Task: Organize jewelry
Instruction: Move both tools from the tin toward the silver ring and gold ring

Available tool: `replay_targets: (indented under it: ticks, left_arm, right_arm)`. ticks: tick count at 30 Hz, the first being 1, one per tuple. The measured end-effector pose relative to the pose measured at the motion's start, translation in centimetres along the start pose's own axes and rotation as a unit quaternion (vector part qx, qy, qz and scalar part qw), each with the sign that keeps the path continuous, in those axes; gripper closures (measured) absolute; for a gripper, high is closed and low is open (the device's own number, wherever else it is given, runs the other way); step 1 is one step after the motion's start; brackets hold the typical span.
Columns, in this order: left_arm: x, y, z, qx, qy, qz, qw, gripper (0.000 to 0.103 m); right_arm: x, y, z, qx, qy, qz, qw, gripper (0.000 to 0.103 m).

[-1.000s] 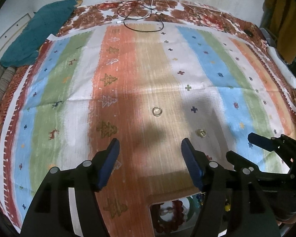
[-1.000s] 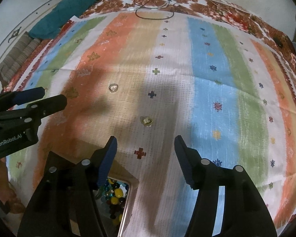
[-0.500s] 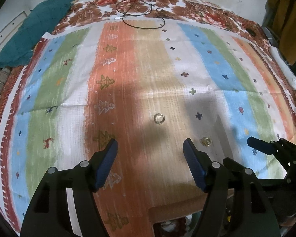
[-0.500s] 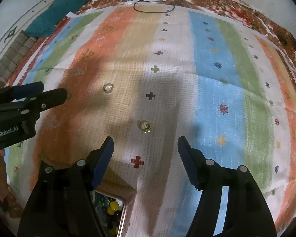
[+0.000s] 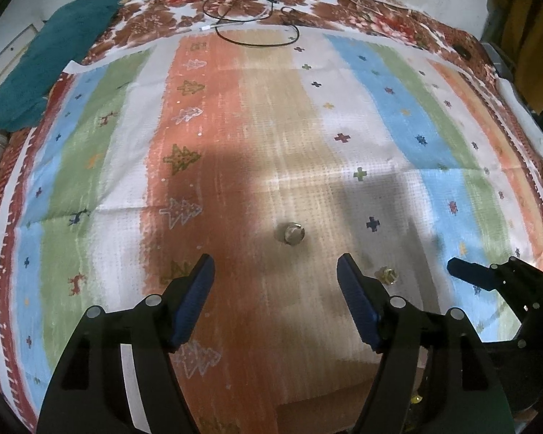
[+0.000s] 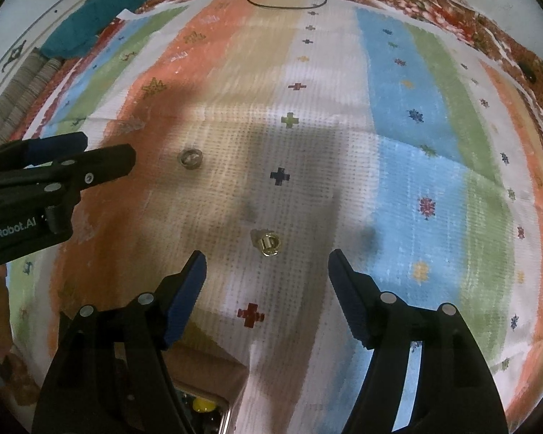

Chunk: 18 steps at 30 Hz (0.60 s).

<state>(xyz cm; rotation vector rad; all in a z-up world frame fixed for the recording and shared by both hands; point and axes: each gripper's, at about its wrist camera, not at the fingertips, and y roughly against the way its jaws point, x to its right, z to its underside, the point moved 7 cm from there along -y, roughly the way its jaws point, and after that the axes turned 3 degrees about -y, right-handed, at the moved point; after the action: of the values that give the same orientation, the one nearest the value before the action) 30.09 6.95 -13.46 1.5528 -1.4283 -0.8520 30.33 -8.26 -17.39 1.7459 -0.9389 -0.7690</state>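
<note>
Two rings lie on a striped cloth. A silver ring (image 5: 292, 233) sits just ahead of my open, empty left gripper (image 5: 276, 277); it also shows in the right wrist view (image 6: 189, 158). A gold ring (image 6: 268, 242) lies just ahead of my open, empty right gripper (image 6: 267, 271); in the left wrist view it (image 5: 388, 275) lies right of the left gripper's right finger. A jewelry box with coloured beads (image 6: 202, 407) peeks out at the bottom edge, under the right gripper's left finger.
The striped cloth (image 5: 235, 144) covers a floral bedspread. A teal cushion (image 5: 54, 54) lies at the far left. A black cable (image 5: 257, 29) loops at the far edge. A white object (image 5: 525, 123) lies along the right edge.
Both grippers have moved forward and down toward the rings. The rings now sit close before the fingertips. The jewelry box has slipped mostly out of view below. Both stay open.
</note>
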Motion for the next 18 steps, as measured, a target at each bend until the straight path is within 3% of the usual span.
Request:
replay_targets:
  ticks: [11,18]
  left_arm:
    - [0.3,-2.6,-1.1,-0.017,-0.004,0.004,0.9998,0.035]
    - [0.5,-4.5,-1.5,-0.030,-0.003,0.012,0.9995,0.041]
  right_arm:
    - [-0.3,-1.8,-0.3,-0.025,-0.007,-0.014,1.000,0.033]
    - [-0.2,-3.0,-0.4,-0.033,0.003,0.001,0.999,0.037]
